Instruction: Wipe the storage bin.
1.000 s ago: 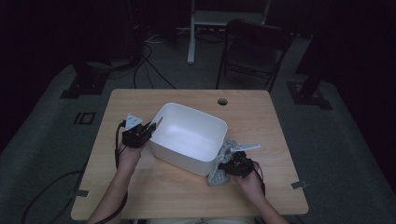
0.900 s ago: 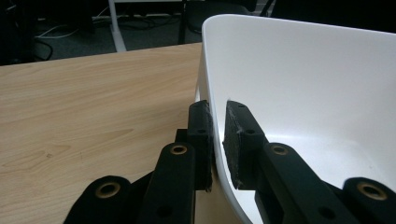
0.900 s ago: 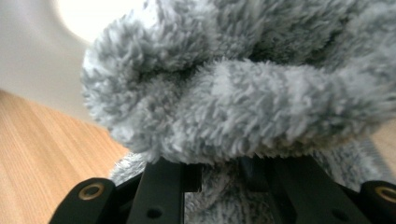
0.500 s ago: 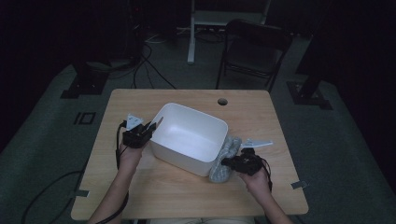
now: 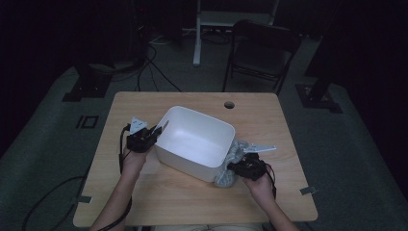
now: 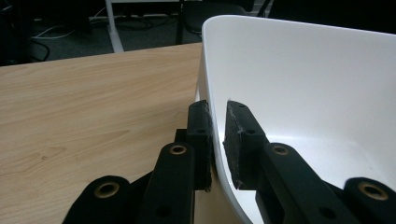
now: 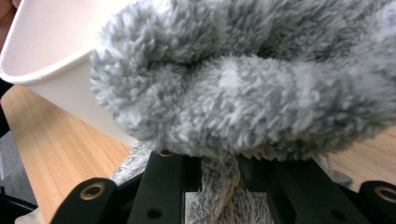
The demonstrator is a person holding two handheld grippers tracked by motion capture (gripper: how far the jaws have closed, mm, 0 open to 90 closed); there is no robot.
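A white plastic tub (image 5: pixel 195 139) stands tilted in the middle of the wooden table (image 5: pixel 144 192). My left gripper (image 5: pixel 156 131) is shut on the tub's left rim (image 6: pixel 212 112), one jaw outside the wall and one inside. A fluffy grey cloth (image 5: pixel 230 163) lies against the tub's right side. My right gripper (image 5: pixel 233 168) is shut on this grey cloth (image 7: pixel 243 93), whose pile bulges over the jaws in the right gripper view, with the tub's wall (image 7: pixel 51 56) just behind it.
A round cable hole (image 5: pixel 229 104) sits in the table near its far edge. Beyond the table stand a dark folding chair (image 5: pixel 262 53) and a white desk leg (image 5: pixel 197 33). Cables trail over the floor at the left.
My right gripper has lifted a little with the grey cloth and shifted slightly right along the tub's side. The left gripper and the tub have stayed put.
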